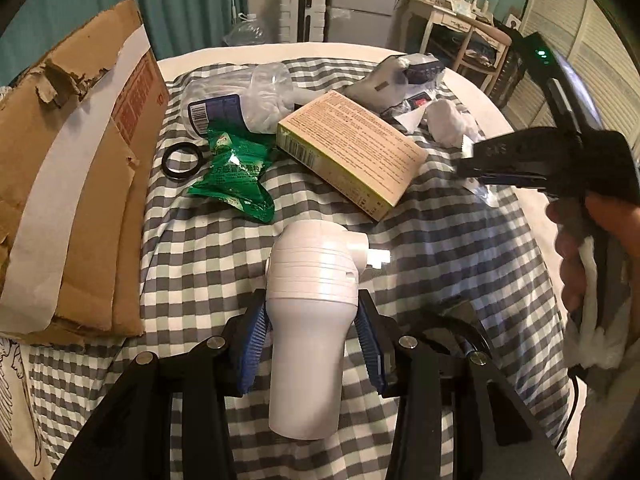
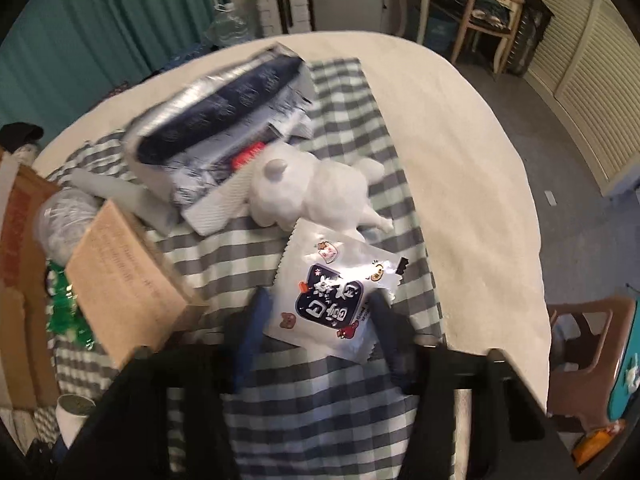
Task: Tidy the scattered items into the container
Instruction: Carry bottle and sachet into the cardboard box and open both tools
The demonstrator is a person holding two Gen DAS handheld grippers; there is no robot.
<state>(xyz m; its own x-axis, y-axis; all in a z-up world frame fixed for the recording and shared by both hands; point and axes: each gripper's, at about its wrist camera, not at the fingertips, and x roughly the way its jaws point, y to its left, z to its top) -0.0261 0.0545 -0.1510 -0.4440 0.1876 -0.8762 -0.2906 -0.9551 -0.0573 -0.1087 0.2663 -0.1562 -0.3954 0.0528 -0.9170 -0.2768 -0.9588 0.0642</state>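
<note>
The left gripper [image 1: 312, 344] clamps a white plastic bottle [image 1: 310, 320] above the checked cloth [image 1: 200, 264], with the cardboard box [image 1: 80, 184] at its left. The right gripper [image 2: 316, 320] has its jaws either side of a white snack packet [image 2: 332, 300] lying near a white toy [image 2: 312, 192]; whether the pads press it I cannot tell.

- From my left gripper [image 1: 312, 344], closed on the white plastic device [image 1: 310, 320], the checked cloth [image 1: 208, 264] just ahead lies bare up to the green wrapper [image 1: 234, 172].
- The cardboard box [image 1: 76, 184] walls off the left side; its flap leans over the cloth edge.
- The yellow-green carton [image 1: 352, 148], black ring [image 1: 182, 160] and crushed clear bottle [image 1: 244, 100] crowd the far middle.
- On my right, the cream table [image 2: 472, 168] is open past the white sachet [image 2: 332, 300] and white tissue wad [image 2: 320, 192].
</note>
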